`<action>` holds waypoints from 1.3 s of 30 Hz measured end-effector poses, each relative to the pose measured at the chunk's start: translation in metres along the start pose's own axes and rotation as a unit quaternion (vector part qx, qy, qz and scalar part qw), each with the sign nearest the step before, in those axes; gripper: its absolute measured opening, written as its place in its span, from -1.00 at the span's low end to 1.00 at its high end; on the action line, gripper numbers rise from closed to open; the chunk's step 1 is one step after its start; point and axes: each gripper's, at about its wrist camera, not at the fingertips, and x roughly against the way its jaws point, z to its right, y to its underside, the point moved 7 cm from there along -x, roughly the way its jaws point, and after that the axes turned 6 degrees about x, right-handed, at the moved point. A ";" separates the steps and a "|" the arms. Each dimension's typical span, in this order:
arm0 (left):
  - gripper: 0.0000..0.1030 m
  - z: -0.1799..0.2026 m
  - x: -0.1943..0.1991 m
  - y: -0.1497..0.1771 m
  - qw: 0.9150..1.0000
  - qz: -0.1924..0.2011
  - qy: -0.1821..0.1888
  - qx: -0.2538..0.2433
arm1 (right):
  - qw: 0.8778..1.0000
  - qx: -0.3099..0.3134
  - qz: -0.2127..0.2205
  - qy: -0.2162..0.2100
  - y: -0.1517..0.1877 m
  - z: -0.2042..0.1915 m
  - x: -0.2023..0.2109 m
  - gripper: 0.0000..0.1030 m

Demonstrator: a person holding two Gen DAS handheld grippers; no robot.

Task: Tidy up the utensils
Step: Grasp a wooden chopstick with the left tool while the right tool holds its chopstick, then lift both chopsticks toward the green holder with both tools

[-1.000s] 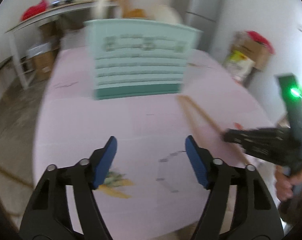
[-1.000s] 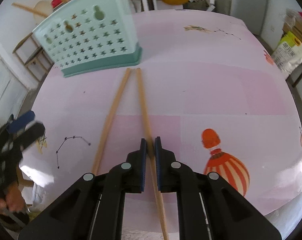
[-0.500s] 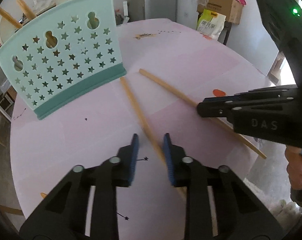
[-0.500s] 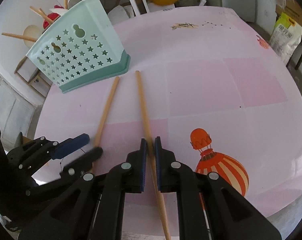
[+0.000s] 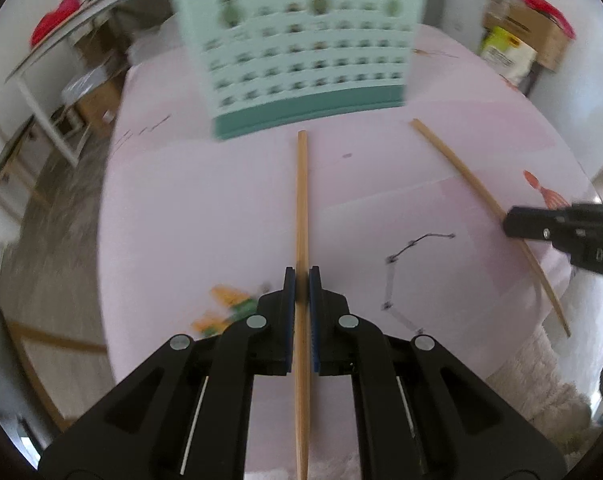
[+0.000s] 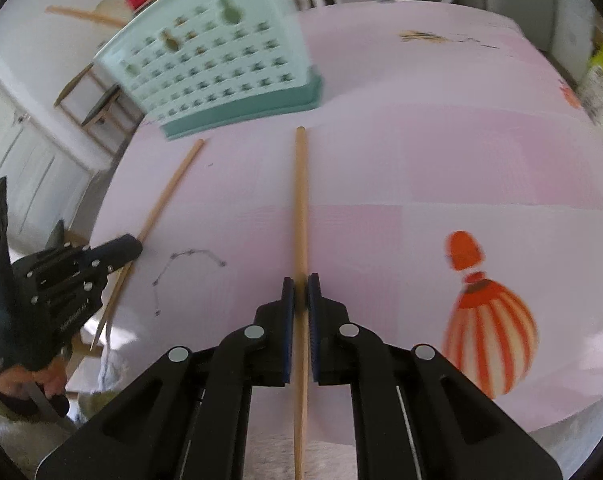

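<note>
Two long wooden chopsticks lie over a pink table. My left gripper is shut on one chopstick, which points toward the mint-green perforated utensil holder. My right gripper is shut on the other chopstick, its tip near the holder. In the left wrist view the right gripper and its chopstick show at the right. In the right wrist view the left gripper and its chopstick show at the left.
The pink tablecloth carries an orange balloon print and a dotted line drawing. More wooden utensils stick out beyond the holder. A white shelf and boxes stand around the table.
My left gripper swung over the left chopstick and shut on it. My right gripper stayed shut on its chopstick and moved closer to the holder.
</note>
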 end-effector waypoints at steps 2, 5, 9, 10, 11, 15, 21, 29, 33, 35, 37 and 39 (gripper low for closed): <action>-0.89 -0.007 0.001 0.000 1.000 -0.005 0.001 0.020 | 1.000 0.012 -0.004 -0.007 -0.002 -0.008 -0.004 -0.86; -0.86 -0.011 -0.002 -0.004 0.999 -0.014 0.009 0.035 | 1.000 0.018 -0.011 -0.013 -0.010 -0.013 -0.010 -0.83; -0.71 -0.013 -0.007 -0.012 0.999 -0.025 0.008 0.035 | 0.999 0.008 -0.015 -0.031 -0.022 -0.015 -0.015 -0.57; -0.71 -0.014 -0.013 -0.014 0.999 -0.026 0.006 0.034 | 0.999 0.009 -0.015 -0.034 -0.025 -0.016 -0.017 -0.54; -0.71 -0.014 -0.015 -0.017 0.999 -0.028 0.001 0.034 | 0.999 0.010 -0.014 -0.034 -0.027 -0.017 -0.018 -0.51; -0.71 -0.012 -0.023 -0.029 0.999 -0.037 -0.003 0.029 | 0.999 0.018 -0.006 -0.028 -0.037 -0.022 -0.024 -0.50; -0.71 -0.012 -0.038 -0.057 0.999 -0.029 -0.012 0.025 | 0.999 0.043 0.008 -0.002 -0.052 -0.029 -0.033 -0.58; -0.72 -0.008 -0.050 -0.078 0.999 -0.026 -0.014 0.031 | 0.992 0.106 0.027 0.070 -0.059 -0.044 -0.041 -0.65; -0.85 -0.002 -0.048 -0.073 0.999 -0.020 -0.018 0.023 | 0.993 0.094 0.022 0.068 -0.060 -0.043 -0.040 -0.78; -0.89 -0.001 -0.046 -0.072 0.999 -0.017 -0.020 0.032 | 0.994 0.086 0.012 0.061 -0.061 -0.036 -0.036 -0.85; -0.90 -0.001 -0.045 -0.071 0.999 -0.014 -0.019 0.046 | 0.996 0.077 0.002 0.047 -0.063 -0.033 -0.037 -0.86; -0.90 -0.002 -0.045 -0.069 0.998 -0.012 -0.017 0.058 | 0.997 0.067 -0.008 0.033 -0.065 -0.029 -0.039 -0.86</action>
